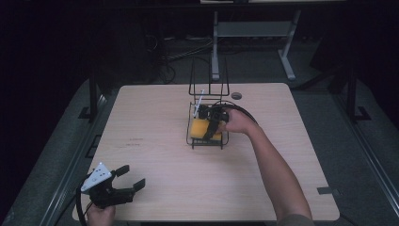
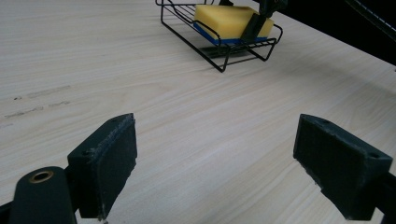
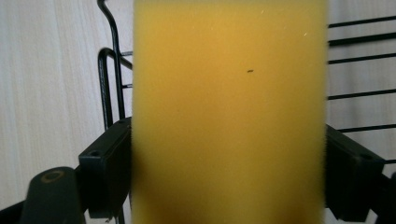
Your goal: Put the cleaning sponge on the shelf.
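Your right gripper (image 3: pixel 229 186) has its jaws clamped on the two long sides of the yellow sponge (image 3: pixel 229 112), which lies in the black wire rack (image 1: pixel 207 141); expect it to be light, soft and springy, so squeeze only gently across those sides. The sponge's fine-pored foam sits on a thin blue layer, the rack is stiff thin wire, and your left gripper (image 1: pixel 132 179) hovers released over the pale wood-grain tabletop (image 1: pixel 155 155), well apart from the rack.

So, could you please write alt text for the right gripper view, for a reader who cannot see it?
A yellow sponge stands between the right gripper's two black jaws, one at each of its sides, seen from close up. Behind it are the black bars of a wire rack on a pale wooden table.
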### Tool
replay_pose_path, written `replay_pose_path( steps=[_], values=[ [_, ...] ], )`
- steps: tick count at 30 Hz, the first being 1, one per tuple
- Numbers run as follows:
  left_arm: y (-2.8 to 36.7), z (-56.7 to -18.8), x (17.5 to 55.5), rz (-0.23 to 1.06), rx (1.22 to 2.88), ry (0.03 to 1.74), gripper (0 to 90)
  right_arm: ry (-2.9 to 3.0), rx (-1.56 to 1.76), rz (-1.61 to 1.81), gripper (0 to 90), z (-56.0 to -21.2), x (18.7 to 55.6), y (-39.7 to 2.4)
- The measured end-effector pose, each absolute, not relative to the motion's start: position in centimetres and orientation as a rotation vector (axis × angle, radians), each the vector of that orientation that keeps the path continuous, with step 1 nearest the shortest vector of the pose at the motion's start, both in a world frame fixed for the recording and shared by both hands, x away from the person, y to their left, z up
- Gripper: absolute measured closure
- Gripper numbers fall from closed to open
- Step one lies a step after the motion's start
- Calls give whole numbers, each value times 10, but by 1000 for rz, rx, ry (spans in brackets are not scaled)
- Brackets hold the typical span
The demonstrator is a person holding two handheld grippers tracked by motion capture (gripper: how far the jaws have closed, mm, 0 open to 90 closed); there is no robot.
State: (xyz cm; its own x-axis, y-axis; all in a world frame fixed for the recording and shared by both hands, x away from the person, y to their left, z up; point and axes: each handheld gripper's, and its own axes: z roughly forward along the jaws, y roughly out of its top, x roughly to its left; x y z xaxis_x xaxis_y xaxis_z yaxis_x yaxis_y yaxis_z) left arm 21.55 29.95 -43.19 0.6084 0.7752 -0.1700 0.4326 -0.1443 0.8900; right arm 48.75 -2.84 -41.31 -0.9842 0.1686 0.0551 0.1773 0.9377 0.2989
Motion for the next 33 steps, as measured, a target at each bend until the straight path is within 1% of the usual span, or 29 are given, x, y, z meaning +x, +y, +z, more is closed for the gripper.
replay_pose_path(
  steps=[17,33],
  values=[
    [297,-432,216,402,1784,978,128,-3085,-279,-531,155,-395,482,-35],
    [294,-433,216,395,1787,972,128,-3132,-224,-537,147,-383,464,-36]
  ],
)
